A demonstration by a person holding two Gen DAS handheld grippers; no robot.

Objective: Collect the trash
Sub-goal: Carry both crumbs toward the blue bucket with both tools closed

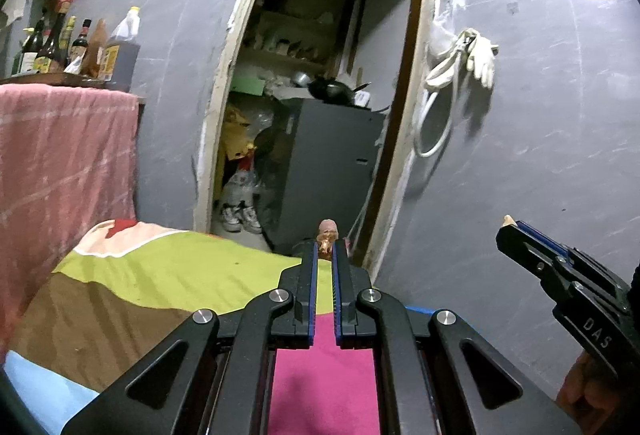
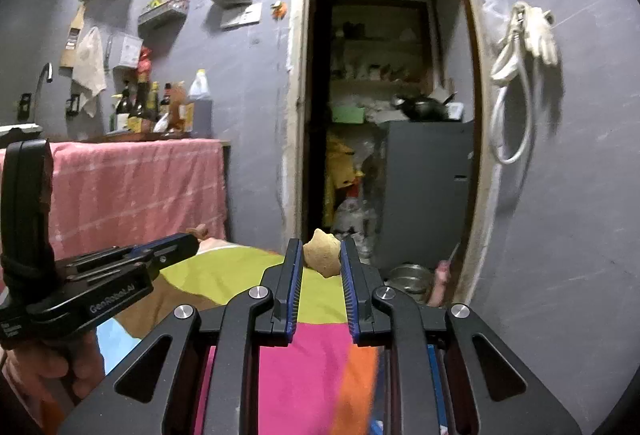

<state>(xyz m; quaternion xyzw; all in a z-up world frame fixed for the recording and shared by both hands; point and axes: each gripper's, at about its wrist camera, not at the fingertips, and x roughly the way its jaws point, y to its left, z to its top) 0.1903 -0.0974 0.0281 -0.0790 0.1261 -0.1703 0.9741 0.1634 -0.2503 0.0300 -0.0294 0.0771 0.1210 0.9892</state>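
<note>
My left gripper (image 1: 325, 247) is shut on a small brownish-pink scrap of trash (image 1: 327, 233), held up above a multicoloured cloth (image 1: 160, 275). It also shows in the right wrist view (image 2: 192, 237) at the left, with the scrap at its tips. My right gripper (image 2: 321, 255) is shut on a tan, lumpy scrap (image 2: 322, 252) held between its blue pads. The right gripper also shows in the left wrist view (image 1: 507, 225) at the right edge, with a tan bit at its tip.
An open doorway (image 1: 320, 95) leads to a cluttered storeroom with a grey cabinet (image 1: 332, 163). A pink towel (image 1: 64, 163) hangs over a counter with bottles (image 1: 80, 47). A white hose and glove (image 1: 468, 59) hang on the grey wall. A metal pot (image 2: 408, 277) sits on the floor.
</note>
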